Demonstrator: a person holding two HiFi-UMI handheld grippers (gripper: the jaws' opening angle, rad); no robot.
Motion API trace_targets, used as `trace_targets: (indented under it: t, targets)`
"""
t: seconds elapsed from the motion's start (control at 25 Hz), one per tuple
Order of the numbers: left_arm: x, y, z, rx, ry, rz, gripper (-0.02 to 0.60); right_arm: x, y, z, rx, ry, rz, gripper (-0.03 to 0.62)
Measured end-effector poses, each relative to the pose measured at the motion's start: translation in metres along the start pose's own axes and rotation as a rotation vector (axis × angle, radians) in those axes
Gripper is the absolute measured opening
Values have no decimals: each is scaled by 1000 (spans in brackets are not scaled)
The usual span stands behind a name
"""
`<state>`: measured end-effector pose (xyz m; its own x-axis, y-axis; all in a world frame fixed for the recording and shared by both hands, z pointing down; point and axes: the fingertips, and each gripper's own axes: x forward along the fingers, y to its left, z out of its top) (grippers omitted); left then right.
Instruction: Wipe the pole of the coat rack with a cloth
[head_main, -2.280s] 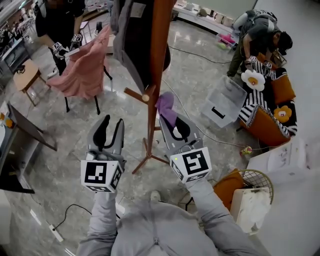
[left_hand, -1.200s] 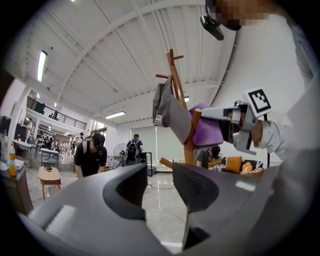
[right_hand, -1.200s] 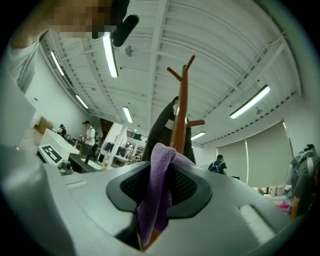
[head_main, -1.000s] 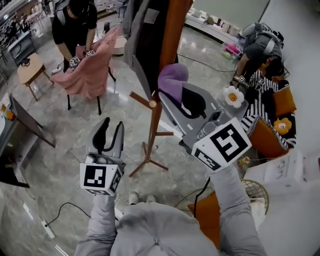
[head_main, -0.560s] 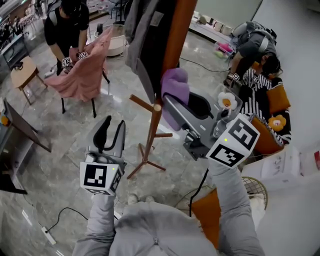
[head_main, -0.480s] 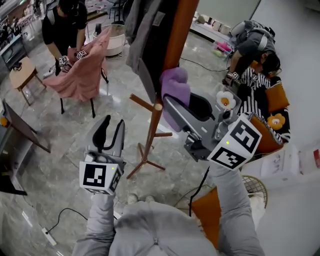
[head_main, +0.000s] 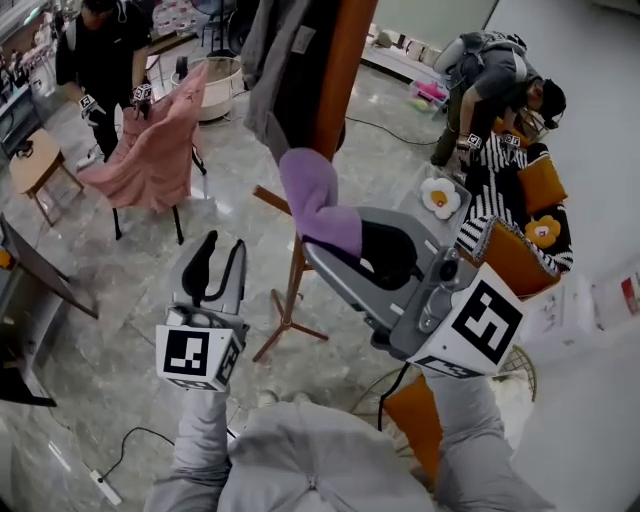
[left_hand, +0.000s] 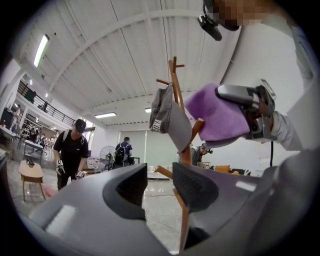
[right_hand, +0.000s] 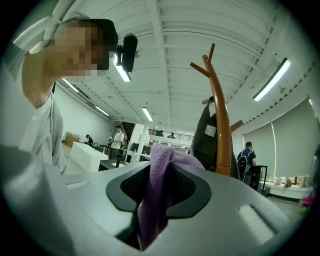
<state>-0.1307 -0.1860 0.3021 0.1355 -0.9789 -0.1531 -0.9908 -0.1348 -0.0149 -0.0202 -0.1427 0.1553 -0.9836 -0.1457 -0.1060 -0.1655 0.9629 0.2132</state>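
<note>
Pole (head_main: 335, 80): orange-brown, upright, top centre of frame, grey garment (head_main: 270, 70) hanging on it.
Cloth (head_main: 315, 200): purple, centre frame, just beside the pole.
Right gripper (head_main: 335, 240): jaws clamped on the cloth.
Left gripper (head_main: 222, 255): lower left, jaws apart, nothing between.

The orange-brown wooden coat rack pole (head_main: 335, 80) stands straight ahead of the person. A grey fabric garment (head_main: 270, 70) hangs on its left side. The purple terry cloth (head_main: 315, 200) sits between the jaws of the right gripper (head_main: 330, 232), in front of the pole in the head view and below the garment. The left gripper (head_main: 222, 250) is left of the pole, lower down and apart from it. A chair draped in pink fabric (head_main: 150, 150) stands farther back on the left.
</note>
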Motion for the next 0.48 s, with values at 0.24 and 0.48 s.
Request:
trace_targets:
  t: [0.24,0.48]
  targets:
    - [-7,0,6,5,-14,-14,164,-8,27,8,-10,-25,-2,81]
    - [-14,4,7,5,-17,-21,163,-21,51,-5,65,-6,-19,81]
